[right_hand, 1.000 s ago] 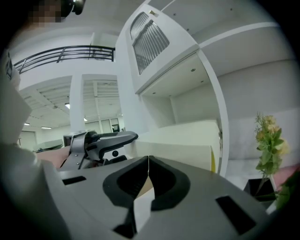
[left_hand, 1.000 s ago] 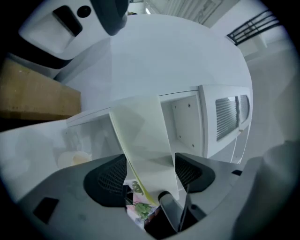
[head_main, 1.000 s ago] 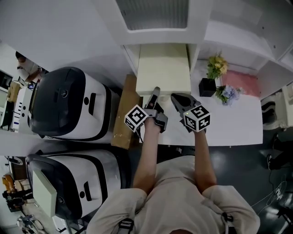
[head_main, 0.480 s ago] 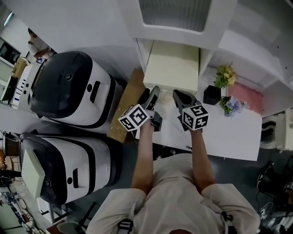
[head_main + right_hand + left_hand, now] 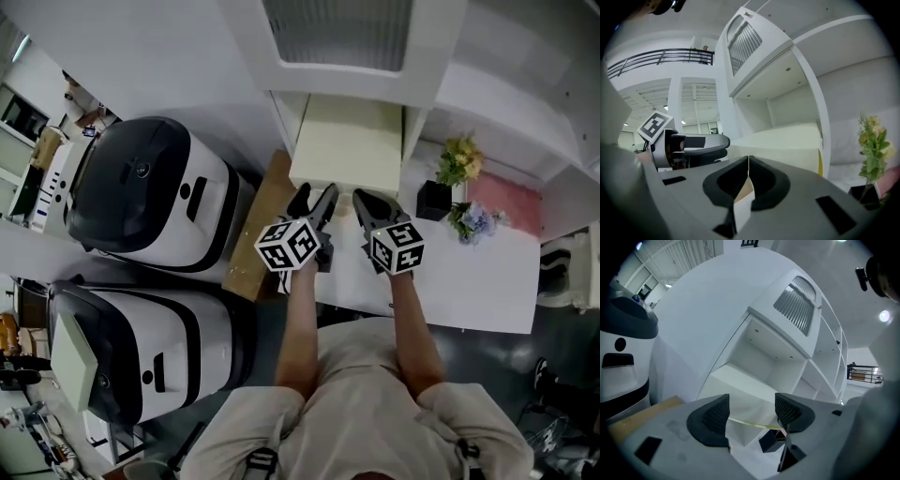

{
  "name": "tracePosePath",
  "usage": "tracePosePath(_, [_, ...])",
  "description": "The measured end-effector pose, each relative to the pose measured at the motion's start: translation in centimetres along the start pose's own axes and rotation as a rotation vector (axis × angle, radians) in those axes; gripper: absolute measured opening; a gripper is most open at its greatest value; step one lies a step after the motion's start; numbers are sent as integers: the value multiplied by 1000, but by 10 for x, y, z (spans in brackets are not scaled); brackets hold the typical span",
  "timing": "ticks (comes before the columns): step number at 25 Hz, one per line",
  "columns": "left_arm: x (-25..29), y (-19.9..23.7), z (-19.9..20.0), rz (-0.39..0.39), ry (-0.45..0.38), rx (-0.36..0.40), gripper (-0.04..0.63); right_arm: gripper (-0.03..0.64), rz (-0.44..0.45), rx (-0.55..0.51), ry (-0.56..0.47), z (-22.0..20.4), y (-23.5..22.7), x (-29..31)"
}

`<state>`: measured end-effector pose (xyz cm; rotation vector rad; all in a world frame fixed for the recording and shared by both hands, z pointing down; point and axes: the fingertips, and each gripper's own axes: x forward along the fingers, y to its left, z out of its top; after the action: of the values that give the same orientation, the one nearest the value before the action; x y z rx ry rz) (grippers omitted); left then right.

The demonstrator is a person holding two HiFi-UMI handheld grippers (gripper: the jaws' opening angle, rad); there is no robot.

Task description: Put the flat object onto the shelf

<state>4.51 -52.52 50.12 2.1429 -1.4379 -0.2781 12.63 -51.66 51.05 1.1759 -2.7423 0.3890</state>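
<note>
Board (image 5: 347, 142), flat, cream-coloured: lies level in the open bay of the shelf (image 5: 415, 120), at 12 o'clock from the person. Its near edge juts out over the worktop (image 5: 469, 272).

Handling (judged): thin, stiff, probably light. The smooth face is likely slippery, and a hold at one corner would let it swing. It is best held along the near edge, with two holds set apart.

Right hand-held gripper (image 5: 367, 200): jaws pressed together on a thin sheet edge, apparently the board's near edge, right of centre. The right gripper view (image 5: 748, 165) shows the pinch.

Left hand-held gripper (image 5: 315, 199): jaws spread. The left gripper view (image 5: 752, 412) shows the board's thin edge running across the gap, and neither jaw is seen pressing on it.

Surroundings:
- Shelf side walls stand close at 9 and 3 o'clock of the board, leaving little room sideways. A skewed push could jam a corner.
- Black flowerpot (image 5: 430, 177) with yellow blooms sits at 2 o'clock, near the right hand-held gripper.
- Pink mat (image 5: 506, 190) lies farther off at 2 o'clock.
- Brown panel (image 5: 255, 239) lies at 8 o'clock, beside the worktop.
- Two large white-and-black machines (image 5: 150, 199) stand at 9 o'clock, well apart from the board.
</note>
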Motion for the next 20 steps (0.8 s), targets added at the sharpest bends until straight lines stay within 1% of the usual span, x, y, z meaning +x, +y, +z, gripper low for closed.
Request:
tracePosePath(4, [9, 0, 0, 24, -9, 9, 302, 69, -31, -11, -23, 3, -12, -5])
tracePosePath(8, [15, -2, 1, 26, -12, 11, 302, 69, -38, -15, -19, 2, -22, -6])
tracePosePath(12, [23, -8, 1, -13, -30, -70, 301, 69, -39, -21, -19, 2, -27, -2])
tracePosePath(17, [29, -10, 6, 2, -23, -35, 301, 69, -20, -30, -18, 5, -28, 4])
tracePosePath(20, [32, -7, 9, 14, -29, -57, 301, 69, 2, -43, -15, 6, -27, 7])
